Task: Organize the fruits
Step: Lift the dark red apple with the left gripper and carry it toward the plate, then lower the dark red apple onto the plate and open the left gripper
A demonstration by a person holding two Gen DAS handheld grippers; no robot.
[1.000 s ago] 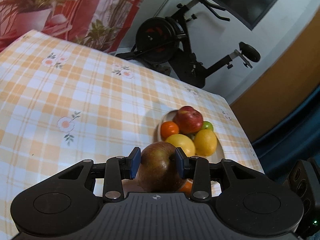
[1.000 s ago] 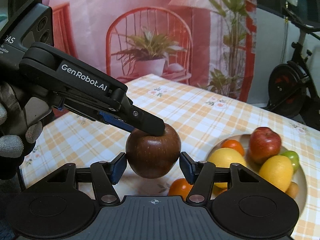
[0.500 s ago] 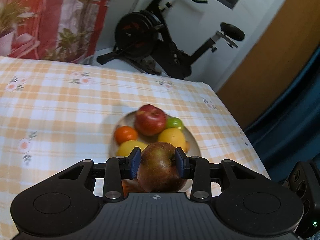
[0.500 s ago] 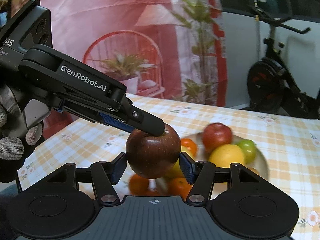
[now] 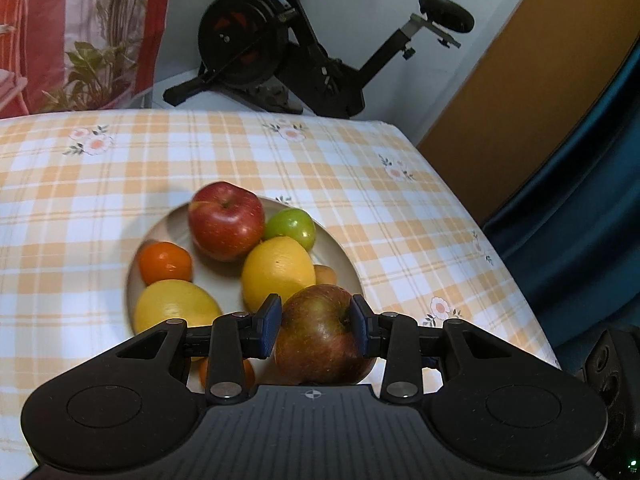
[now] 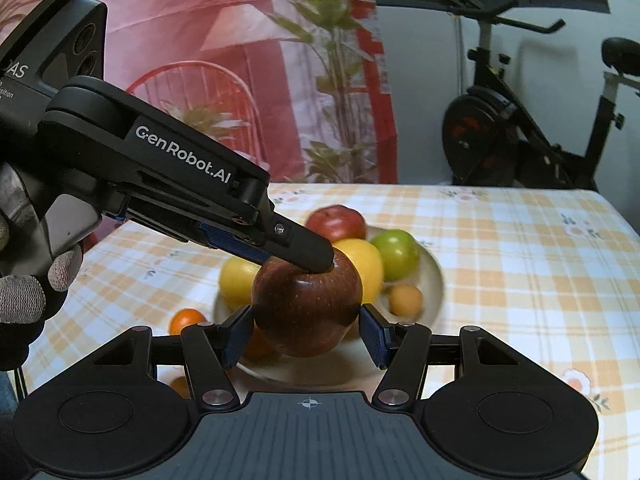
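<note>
A dark red-brown apple (image 5: 324,336) is held in my left gripper (image 5: 316,325), whose pads press its sides. It hangs just above the near rim of a beige plate (image 5: 344,256). In the right wrist view the same apple (image 6: 308,304) sits between the pads of my right gripper (image 6: 306,338), with small gaps on both sides. The left gripper's finger (image 6: 296,246) lies across its top. The plate (image 6: 430,276) holds a red apple (image 5: 226,220), two lemons (image 5: 278,272), a green fruit (image 5: 290,228) and an orange (image 5: 165,262).
The table has an orange checked cloth (image 5: 400,216); its right edge (image 5: 516,280) drops off near a dark curtain. Small oranges (image 6: 186,320) lie on the cloth beside the plate. An exercise bike (image 5: 280,52) stands behind the table.
Both grippers have moved with the apple from beside the plate to over its near rim. The views have swung right, so the plate is now centred ahead.
</note>
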